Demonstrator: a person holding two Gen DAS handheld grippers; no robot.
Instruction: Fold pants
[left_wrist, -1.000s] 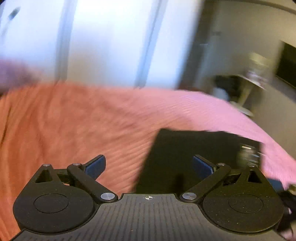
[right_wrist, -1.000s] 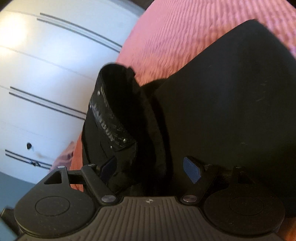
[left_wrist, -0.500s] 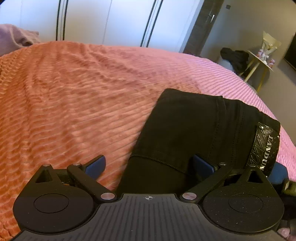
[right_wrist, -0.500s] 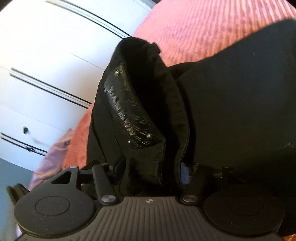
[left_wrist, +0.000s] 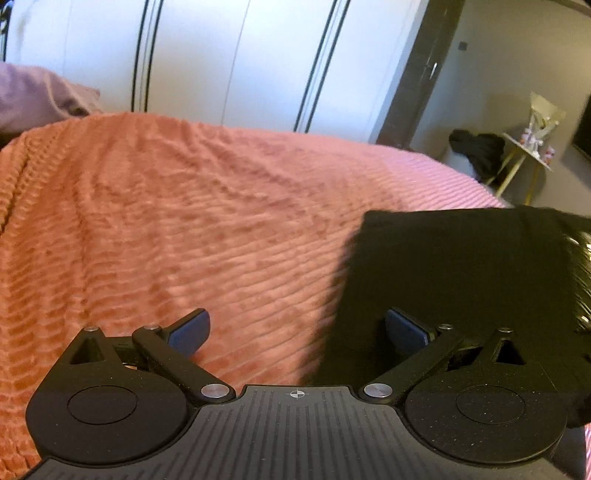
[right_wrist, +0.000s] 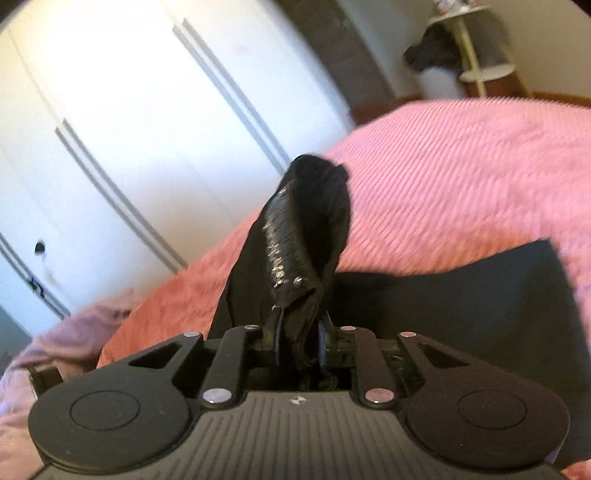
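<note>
Black pants (left_wrist: 461, 273) lie folded on a pink ribbed bedspread (left_wrist: 166, 229). My left gripper (left_wrist: 297, 328) is open, hovering over the pants' left edge, its right finger above the black cloth. My right gripper (right_wrist: 301, 332) is shut on the waistband of the pants (right_wrist: 306, 236), where a shiny black patch (right_wrist: 284, 254) shows. The waistband stands lifted upright off the bed. The rest of the pants (right_wrist: 461, 314) lies flat to its right.
White wardrobe doors (left_wrist: 221, 62) stand behind the bed. A purple pillow (left_wrist: 33, 96) lies at the far left. A small side table (left_wrist: 532, 155) and a dark heap (left_wrist: 476, 147) stand beyond the bed's right side.
My right gripper has closed on the waistband and lifted it off the bed. My left gripper has stayed open and tilted up slightly over the pants' edge.
</note>
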